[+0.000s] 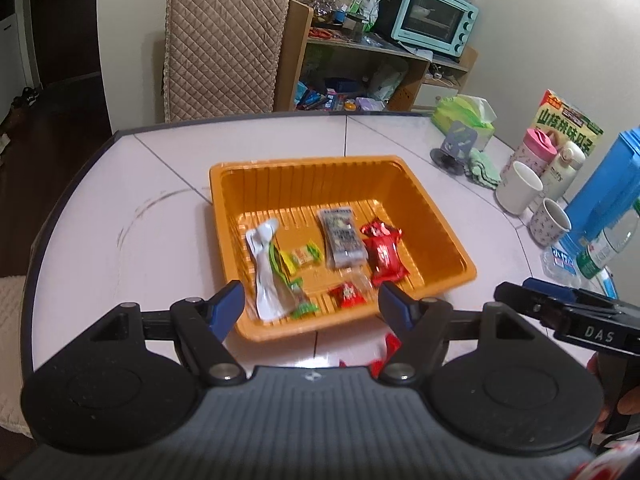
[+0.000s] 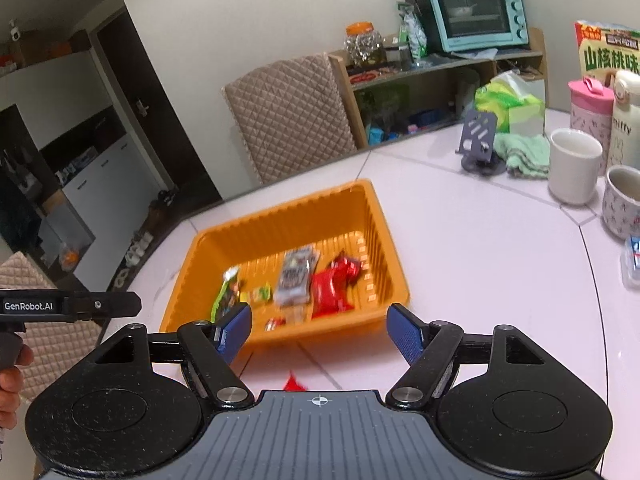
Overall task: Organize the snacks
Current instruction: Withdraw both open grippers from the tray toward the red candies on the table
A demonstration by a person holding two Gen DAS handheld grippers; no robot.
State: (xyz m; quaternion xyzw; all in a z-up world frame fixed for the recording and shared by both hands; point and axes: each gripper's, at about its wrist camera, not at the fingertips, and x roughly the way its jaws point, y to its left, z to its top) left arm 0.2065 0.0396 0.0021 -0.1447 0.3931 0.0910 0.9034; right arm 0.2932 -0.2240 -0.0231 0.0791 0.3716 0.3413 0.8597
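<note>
An orange tray (image 1: 304, 164) (image 2: 280, 208) stands on the white table just ahead of both grippers. Inside it lie a white-and-green packet (image 1: 266, 272), a small yellow-green candy (image 1: 304, 256), a grey packet (image 1: 342, 240) (image 2: 296, 276), a red packet (image 1: 384, 252) (image 2: 334, 284) and a small red candy (image 1: 346, 294). A red wrapper (image 1: 390, 344) (image 2: 294, 382) lies on the table in front of the tray, partly hidden by the gripper bodies. My left gripper (image 1: 311, 292) hangs open over the tray's near edge, with nothing between its blue pads. My right gripper (image 2: 319, 312) is open and empty too, just right of it.
To the right stand a white mug (image 1: 520, 192) (image 2: 576, 168), a patterned cup (image 1: 550, 222), bottles, a blue box (image 1: 608, 192) and a snack box. A tissue pack (image 1: 466, 116), a phone stand (image 2: 480, 136) and a green cloth sit behind. A quilted chair (image 1: 224, 48) and shelf stand beyond the table.
</note>
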